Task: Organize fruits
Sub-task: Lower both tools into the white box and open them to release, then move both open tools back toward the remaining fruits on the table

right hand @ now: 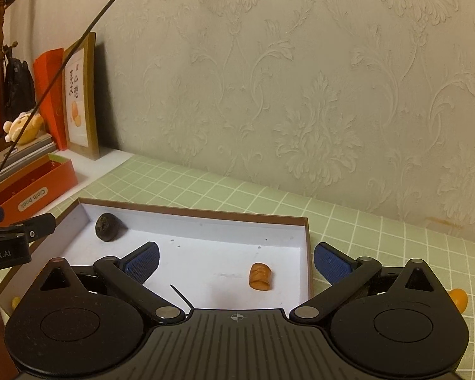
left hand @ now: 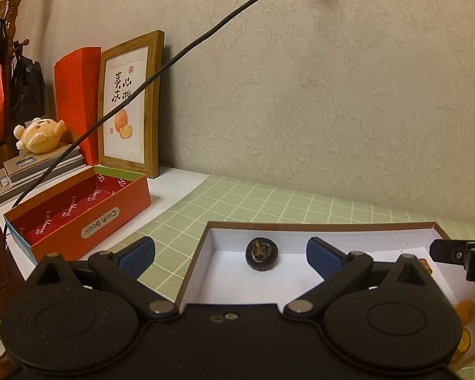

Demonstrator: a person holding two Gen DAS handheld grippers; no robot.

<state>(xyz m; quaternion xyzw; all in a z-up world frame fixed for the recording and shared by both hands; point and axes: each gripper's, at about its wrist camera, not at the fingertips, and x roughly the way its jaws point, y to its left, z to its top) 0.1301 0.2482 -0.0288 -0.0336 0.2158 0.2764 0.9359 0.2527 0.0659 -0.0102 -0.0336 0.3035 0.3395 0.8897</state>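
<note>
Left wrist view: left gripper point(left hand: 231, 251) spread wide, blue pads well apart, nothing held. Shallow white cardboard tray with brown rim point(left hand: 319, 224) on the green checked tablecloth point(left hand: 237, 201). Dark, round, wrinkled fruit point(left hand: 262, 253) lying in the tray's far left corner, between the open fingers but touched by neither. Open red cardboard box point(left hand: 79, 212) to the left, wooden picture frame point(left hand: 130, 104) leaning on the wall behind it.

Right wrist view: right gripper point(right hand: 236, 261) likewise fully open, empty. Small orange, ribbed, cylinder-shaped fruit point(right hand: 261, 276) resting inside the tray near its right wall, apart from both pads. Round orange fruit point(right hand: 458, 299) outside the tray, on the cloth at right.
</note>
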